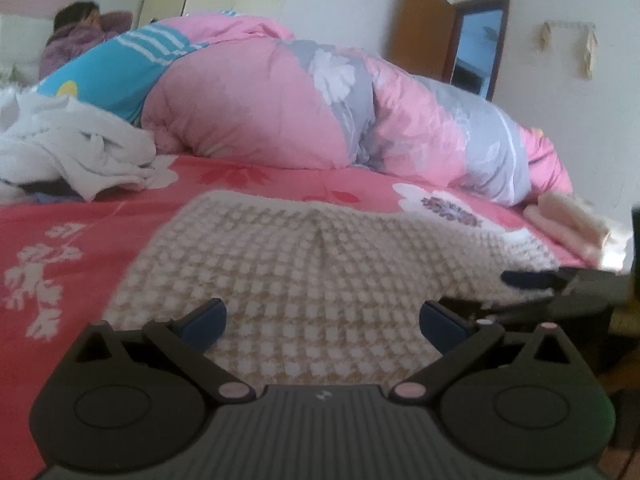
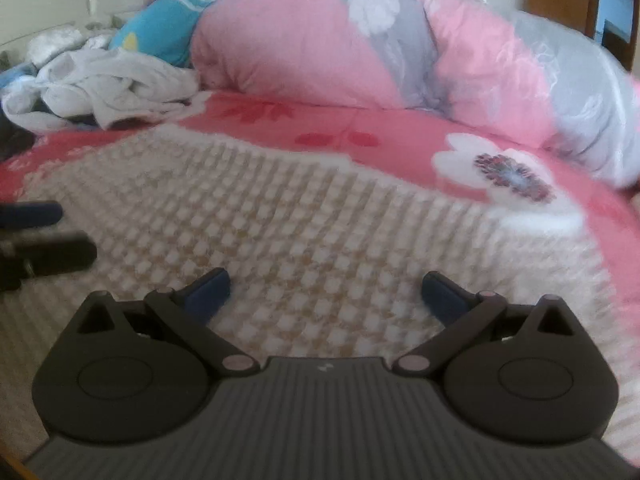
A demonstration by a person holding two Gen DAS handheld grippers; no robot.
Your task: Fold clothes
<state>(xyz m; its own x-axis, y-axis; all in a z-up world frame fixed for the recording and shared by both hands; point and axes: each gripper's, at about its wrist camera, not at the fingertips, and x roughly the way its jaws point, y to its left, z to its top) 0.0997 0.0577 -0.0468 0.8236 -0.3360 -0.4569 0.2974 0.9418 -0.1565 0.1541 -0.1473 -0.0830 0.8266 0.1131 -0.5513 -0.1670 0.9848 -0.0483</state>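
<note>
Both grippers, left gripper (image 1: 322,322) and right gripper (image 2: 325,294), hover jaws wide, empty, over the checked garment (image 1: 320,264) spread apparently flat on the bed (image 1: 72,224), ready for folding.

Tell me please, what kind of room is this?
Most likely a bedroom in a home. The checked garment lies on a bed with a pink flowered sheet, a thick quilt is bunched behind it, and a wooden door stands open in the wall.
</note>
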